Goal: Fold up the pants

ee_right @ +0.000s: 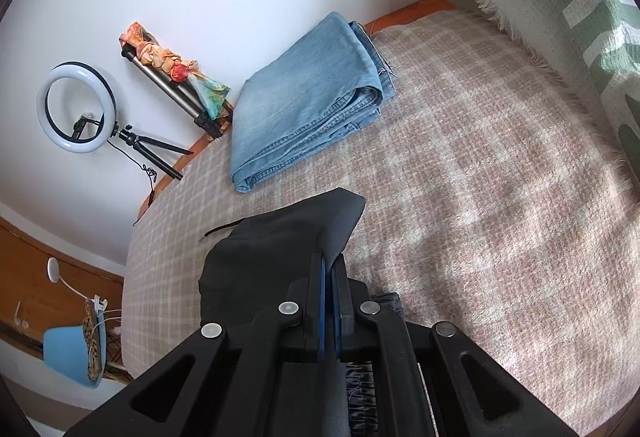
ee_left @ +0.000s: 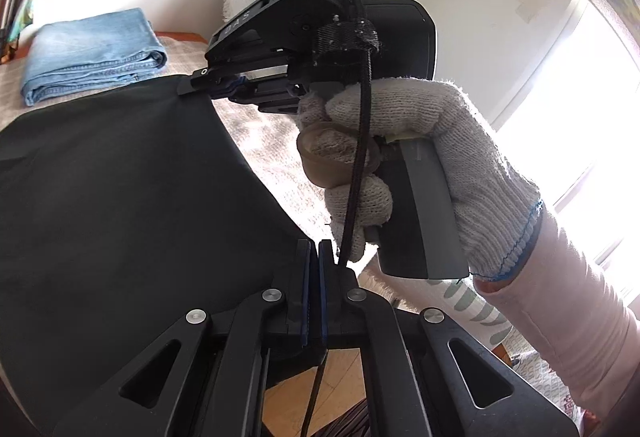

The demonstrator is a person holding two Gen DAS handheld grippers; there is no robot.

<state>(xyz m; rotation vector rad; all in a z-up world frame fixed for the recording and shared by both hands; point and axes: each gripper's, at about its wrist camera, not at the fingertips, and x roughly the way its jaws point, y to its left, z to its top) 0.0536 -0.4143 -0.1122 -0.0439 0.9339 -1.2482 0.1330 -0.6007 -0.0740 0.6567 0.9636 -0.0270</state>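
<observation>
Black fabric fills the near field of both wrist views: the black pants (ee_left: 120, 177) hang lifted above the bed (ee_right: 460, 157), stretched between two grips. Close in the left wrist view, the left gripper (ee_left: 314, 257) has its jaws drawn narrow, pinching one edge of the cloth. Further off in that view, the right gripper (ee_left: 208, 83), held by a gloved hand (ee_left: 400, 157), clamps another corner of the same garment, jaws nearly together on the fabric. From the right wrist view the pinched corner pokes up past the blue pads, with a gathered waistband just visible beneath the tool.

A pair of folded jeans (ee_right: 304, 101) lies near the far edge of the plaid bed cover, well apart from the black pants. A ring light (ee_right: 76, 107) stands by the wall.

Judging from this, the step in hand is carrying or spreading the black pants, held taut in the air before being laid down. The next move likely calls for lowering both grips together onto open bed surface, keeping tension even so the cloth lands flat, clear of the jeans, ready for a first fold.
</observation>
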